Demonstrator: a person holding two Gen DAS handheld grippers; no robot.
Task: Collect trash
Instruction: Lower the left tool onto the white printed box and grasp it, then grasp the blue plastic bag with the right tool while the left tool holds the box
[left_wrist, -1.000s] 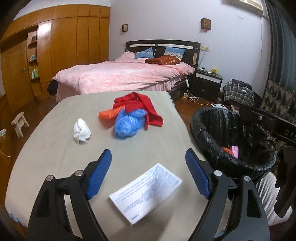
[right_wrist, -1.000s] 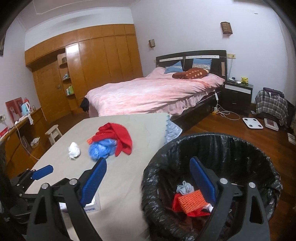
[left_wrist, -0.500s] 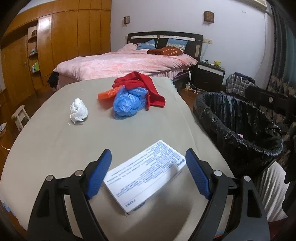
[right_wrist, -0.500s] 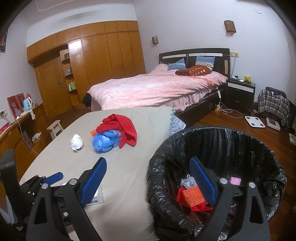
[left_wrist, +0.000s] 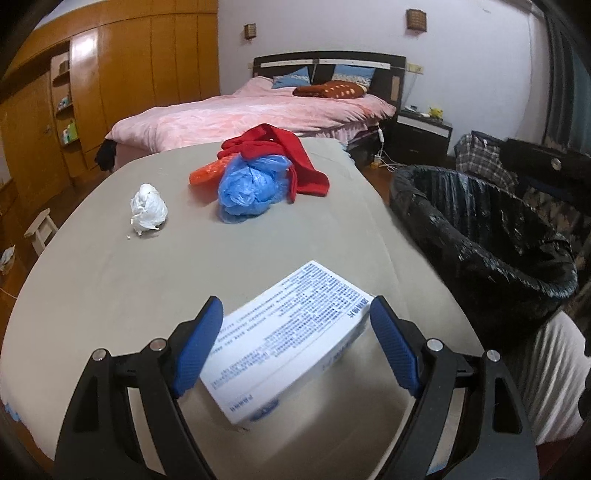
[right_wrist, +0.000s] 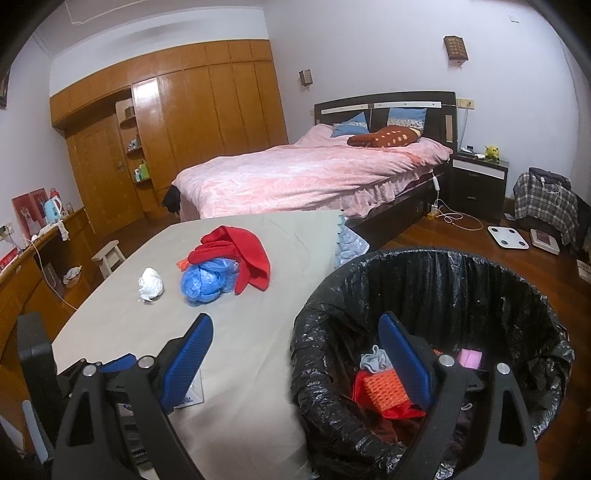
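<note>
Straddling a flat printed cardboard box (left_wrist: 291, 325), left gripper (left_wrist: 295, 339) spread wide; right gripper (right_wrist: 295, 354) likewise, ribbed pads

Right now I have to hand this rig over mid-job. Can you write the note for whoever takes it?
Left gripper: open, straddling the white printed box on the table, not clamped.
Right gripper: open, empty, above the black-lined trash bin rim.
Done: orange mesh piece, red item, grey scrap and pink item are in the bin.
Left: the box, white crumpled wad, blue plastic bag, orange item, red cloth.
</note>
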